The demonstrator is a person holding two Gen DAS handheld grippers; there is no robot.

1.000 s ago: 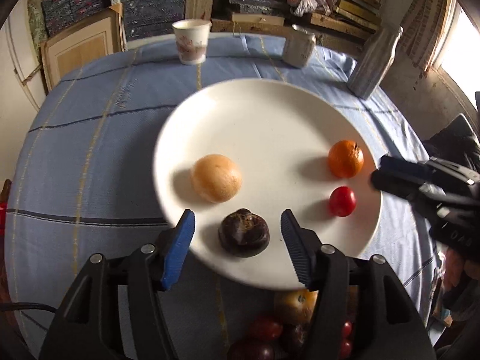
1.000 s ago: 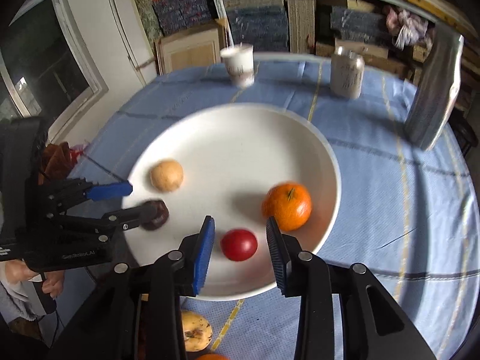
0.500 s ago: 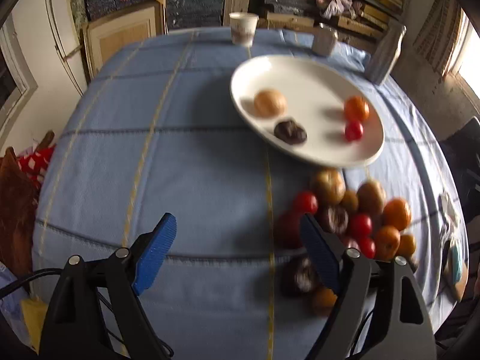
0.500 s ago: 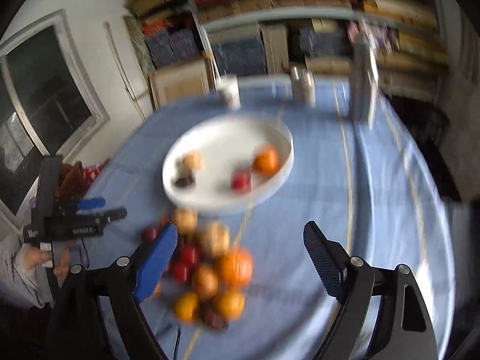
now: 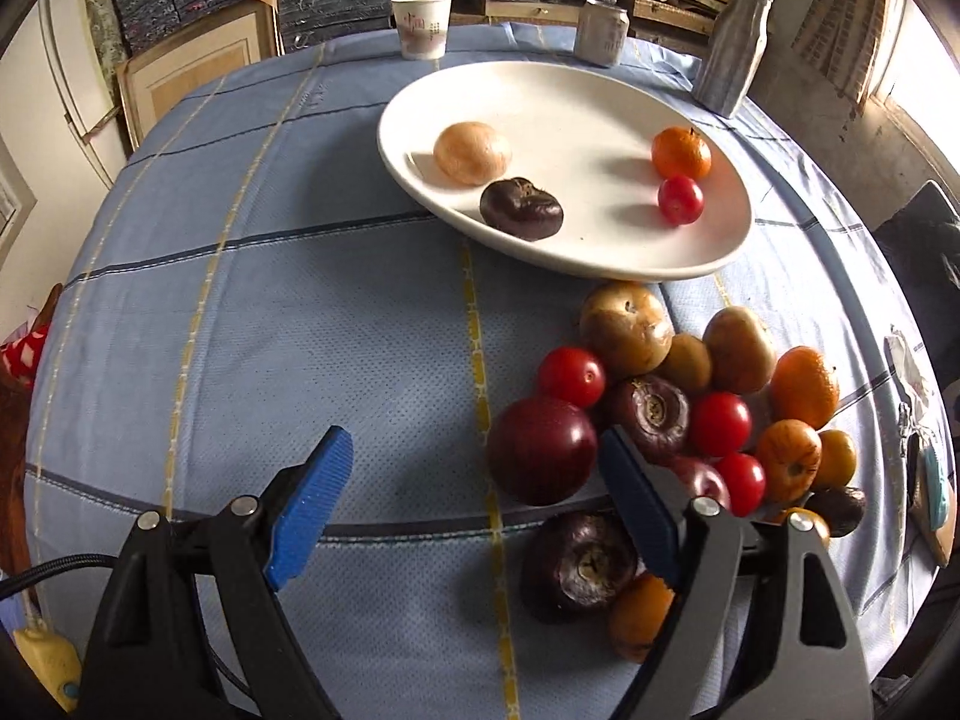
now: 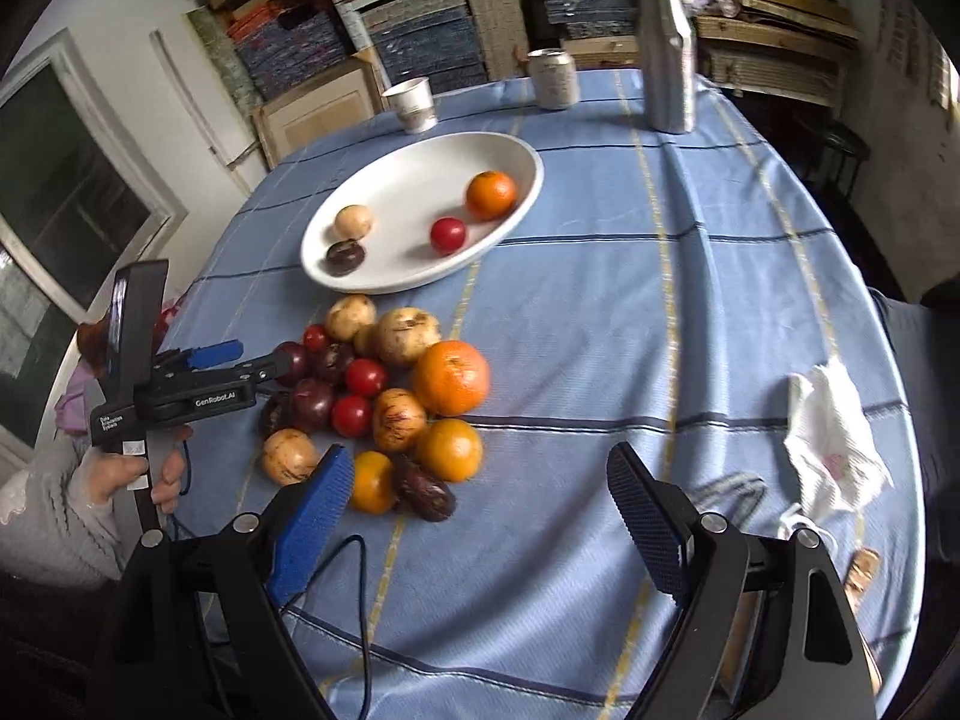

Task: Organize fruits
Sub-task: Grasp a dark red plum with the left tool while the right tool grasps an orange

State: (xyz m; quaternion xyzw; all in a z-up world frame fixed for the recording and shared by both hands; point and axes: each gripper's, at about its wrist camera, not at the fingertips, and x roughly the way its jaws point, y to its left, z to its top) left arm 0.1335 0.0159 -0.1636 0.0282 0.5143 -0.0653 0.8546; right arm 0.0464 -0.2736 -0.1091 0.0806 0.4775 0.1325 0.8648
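Note:
A white plate (image 5: 570,102) holds a tan fruit (image 5: 471,153), a dark fruit (image 5: 521,208), an orange (image 5: 681,151) and a red tomato (image 5: 680,199). Near the table's front lies a pile of several fruits (image 5: 690,420). My left gripper (image 5: 474,450) hangs open at the pile's left side, and a big dark red fruit (image 5: 543,450) lies just inside its right finger, not gripped. My right gripper (image 6: 480,468) is open and empty just right of the pile (image 6: 384,396). The right wrist view also shows the plate (image 6: 408,180) and the left gripper (image 6: 258,358), held by a hand.
A paper cup (image 5: 422,24), a can (image 5: 602,30) and a metal bottle (image 5: 735,54) stand behind the plate. A crumpled white tissue (image 6: 831,438) lies at the table's right side. A black cable (image 6: 336,564) runs over the front edge. Shelves fill the back wall.
Both grippers have drawn back from the plate to the fruit pile and opened wide. The dark fruit and the red tomato stay on the plate.

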